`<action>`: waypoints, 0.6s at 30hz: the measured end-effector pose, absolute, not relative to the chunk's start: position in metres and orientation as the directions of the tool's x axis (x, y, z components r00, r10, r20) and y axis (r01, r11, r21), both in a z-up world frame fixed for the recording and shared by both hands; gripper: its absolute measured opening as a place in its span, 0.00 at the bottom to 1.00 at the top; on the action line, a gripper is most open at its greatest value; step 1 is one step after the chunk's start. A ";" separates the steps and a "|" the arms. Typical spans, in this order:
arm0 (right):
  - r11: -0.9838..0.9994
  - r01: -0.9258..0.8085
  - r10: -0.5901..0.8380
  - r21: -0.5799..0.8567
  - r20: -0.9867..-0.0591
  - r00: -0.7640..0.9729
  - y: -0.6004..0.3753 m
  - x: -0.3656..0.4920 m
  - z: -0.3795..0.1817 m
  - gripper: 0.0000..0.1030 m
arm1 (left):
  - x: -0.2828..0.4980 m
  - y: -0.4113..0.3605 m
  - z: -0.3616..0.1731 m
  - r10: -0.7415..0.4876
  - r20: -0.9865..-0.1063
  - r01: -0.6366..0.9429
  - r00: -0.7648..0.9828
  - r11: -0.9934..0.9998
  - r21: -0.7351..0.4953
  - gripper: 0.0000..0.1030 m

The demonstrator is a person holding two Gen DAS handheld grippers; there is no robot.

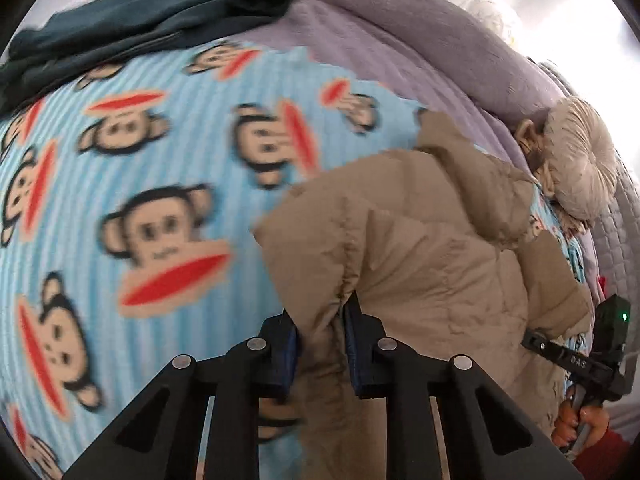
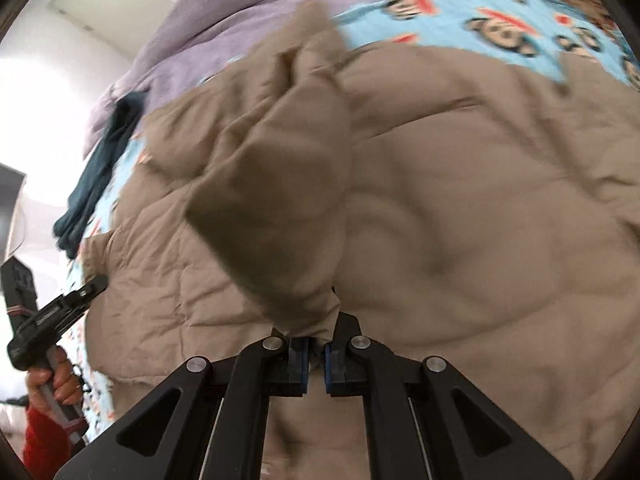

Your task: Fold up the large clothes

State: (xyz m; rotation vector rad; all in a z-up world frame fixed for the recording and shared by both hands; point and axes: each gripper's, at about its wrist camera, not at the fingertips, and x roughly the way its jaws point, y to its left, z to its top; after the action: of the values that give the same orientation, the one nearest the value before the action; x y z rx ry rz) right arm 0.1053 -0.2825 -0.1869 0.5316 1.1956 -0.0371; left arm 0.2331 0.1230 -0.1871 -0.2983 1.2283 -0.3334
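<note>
Tan puffer jacket fabric is pinched in both grippers: the left gripper clamps a bunched fold, and the right gripper has its jaws nearly together on a raised flap. The jacket lies spread on a blue monkey-print blanket, over a lavender quilt. A dark teal garment lies beyond.

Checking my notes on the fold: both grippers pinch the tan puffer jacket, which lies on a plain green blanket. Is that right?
Not quite. Both the left gripper and right gripper do pinch the tan puffer jacket, but the blanket is light blue with a monkey-face print, as the left wrist view shows.
</note>
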 end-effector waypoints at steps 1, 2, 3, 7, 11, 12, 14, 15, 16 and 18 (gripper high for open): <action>0.873 0.295 0.267 0.389 -0.886 0.379 -0.272 0.109 -0.190 0.05 | 0.234 0.129 -0.191 -0.410 -0.862 0.069 0.296 0.910 -0.409 0.21; 0.867 0.293 0.282 0.404 -0.881 0.380 -0.264 0.113 -0.194 0.05 | 0.236 0.136 -0.196 -0.411 -0.862 0.050 0.295 0.908 -0.416 0.21; 0.863 0.298 0.284 0.408 -0.879 0.382 -0.256 0.116 -0.196 0.05 | 0.235 0.143 -0.202 -0.420 -0.858 0.029 0.296 0.902 -0.431 0.21; 0.831 0.318 0.328 0.455 -0.865 0.380 -0.241 0.127 -0.206 0.05 | 0.233 0.144 -0.203 -0.392 -0.864 0.016 0.317 0.913 -0.408 0.21; 0.849 0.306 0.307 0.431 -0.873 0.378 -0.242 0.126 -0.199 0.07 | 0.227 0.150 -0.190 -0.344 -0.875 0.007 0.341 0.932 -0.363 0.22; 0.846 0.310 0.309 0.434 -0.872 0.379 -0.245 0.125 -0.197 0.09 | 0.226 0.152 -0.183 -0.323 -0.878 0.000 0.354 0.938 -0.345 0.22; 0.844 0.331 0.297 0.422 -0.882 0.366 -0.255 0.120 -0.192 0.30 | 0.219 0.158 -0.163 -0.280 -0.874 0.000 0.398 0.952 -0.306 0.22; 0.847 0.345 0.281 0.405 -0.891 0.358 -0.260 0.118 -0.189 0.53 | 0.216 0.162 -0.158 -0.273 -0.871 0.001 0.408 0.954 -0.299 0.22; 0.845 0.369 0.251 0.386 -0.897 0.364 -0.270 0.113 -0.183 0.59 | 0.210 0.166 -0.148 -0.272 -0.863 0.006 0.425 0.955 -0.298 0.22; 0.847 0.409 0.175 0.338 -0.906 0.386 -0.285 0.101 -0.169 0.59 | 0.198 0.169 -0.135 -0.279 -0.851 0.021 0.445 0.953 -0.301 0.22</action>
State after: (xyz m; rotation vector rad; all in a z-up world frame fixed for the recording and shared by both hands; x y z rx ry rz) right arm 0.1009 -0.2848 -0.1689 0.5732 1.1825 -0.1601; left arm 0.1982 0.1694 -0.1347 -0.2624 1.0977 -0.1885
